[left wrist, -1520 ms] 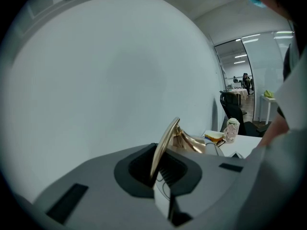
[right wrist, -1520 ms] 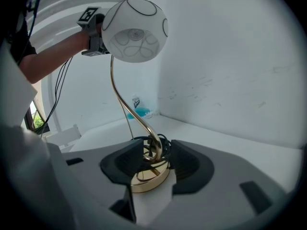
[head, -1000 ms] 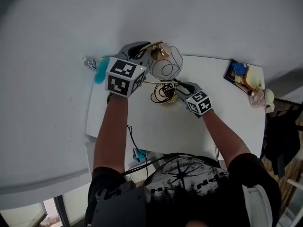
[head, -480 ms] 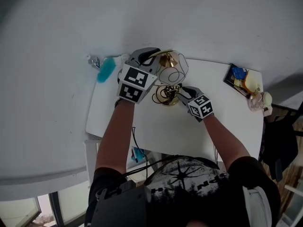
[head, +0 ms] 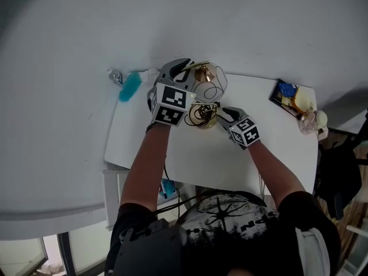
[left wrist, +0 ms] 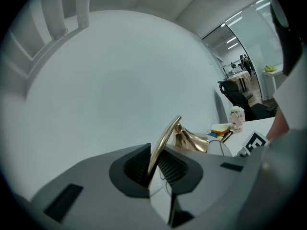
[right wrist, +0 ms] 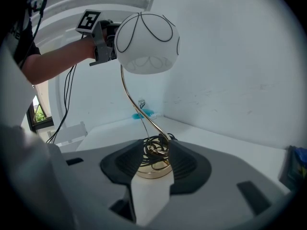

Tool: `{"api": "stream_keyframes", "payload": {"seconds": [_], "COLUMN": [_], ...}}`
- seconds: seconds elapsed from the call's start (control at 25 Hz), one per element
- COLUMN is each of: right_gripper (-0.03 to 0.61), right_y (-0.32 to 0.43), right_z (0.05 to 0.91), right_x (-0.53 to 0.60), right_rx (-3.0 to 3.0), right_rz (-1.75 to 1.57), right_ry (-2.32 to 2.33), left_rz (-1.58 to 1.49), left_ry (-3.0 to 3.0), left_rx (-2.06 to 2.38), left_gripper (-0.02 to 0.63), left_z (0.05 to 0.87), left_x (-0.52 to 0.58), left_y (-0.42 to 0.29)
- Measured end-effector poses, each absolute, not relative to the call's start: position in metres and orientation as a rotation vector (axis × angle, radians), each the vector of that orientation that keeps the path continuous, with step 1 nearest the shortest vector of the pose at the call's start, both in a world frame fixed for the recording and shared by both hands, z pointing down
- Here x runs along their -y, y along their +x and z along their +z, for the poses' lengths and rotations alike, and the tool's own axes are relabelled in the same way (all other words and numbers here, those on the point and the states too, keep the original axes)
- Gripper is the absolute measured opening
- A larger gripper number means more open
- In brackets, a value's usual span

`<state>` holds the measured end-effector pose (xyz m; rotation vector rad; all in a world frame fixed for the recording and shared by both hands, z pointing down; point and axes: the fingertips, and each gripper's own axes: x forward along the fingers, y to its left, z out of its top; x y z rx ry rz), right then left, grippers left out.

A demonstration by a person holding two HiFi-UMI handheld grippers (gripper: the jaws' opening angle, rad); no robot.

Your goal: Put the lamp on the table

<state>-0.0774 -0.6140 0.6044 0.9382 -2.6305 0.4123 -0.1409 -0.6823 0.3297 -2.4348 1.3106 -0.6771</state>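
Lamp upright over the table, not yet let go!
Head view: the left gripper and shade have swung nearer the right gripper than a second ago. Left gripper view: jaws clamped on the gold stem. Right gripper view: jaws pinching the base; touchdown can't be told.
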Motion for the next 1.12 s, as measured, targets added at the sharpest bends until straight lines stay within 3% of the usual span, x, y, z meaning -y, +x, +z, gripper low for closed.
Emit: {"api": "stream_keyframes", "payload": {"seconds": [0.2, 0.44, 0.96, 1.12], "right_gripper": [0.169, 0.169, 0.160, 0.109], "right_y": [-0.074, -0.076, -0.088, -0.087], "right_z": [0.602, 0.594, 0.558, 0.532], "right_x": [0.607, 0.600, 0.543, 0.518], "right_rx": [2.627, 2.641, 2.704, 2.761], "right_rz": [0.402, 0.397, 0.242, 0.221], "right_ry": [0.946, 0.957, 0.937, 0.991], "left_rz": [-0.714, -0.639, -0.299, -0.187], "left_ry": [-2.331, -2.441, -2.501, -2.642], "left_rx": [-1.380, -1.437, -1.639, -1.652], "left_gripper": [0.140, 0.190, 0.184, 0.059], "left_z": [0.329, 0.329, 0.331, 0.357], "left_x": [0.677, 0.664, 0.575, 0.532], "left_y": [-0.155, -0.168, -0.217, -0.224]}}
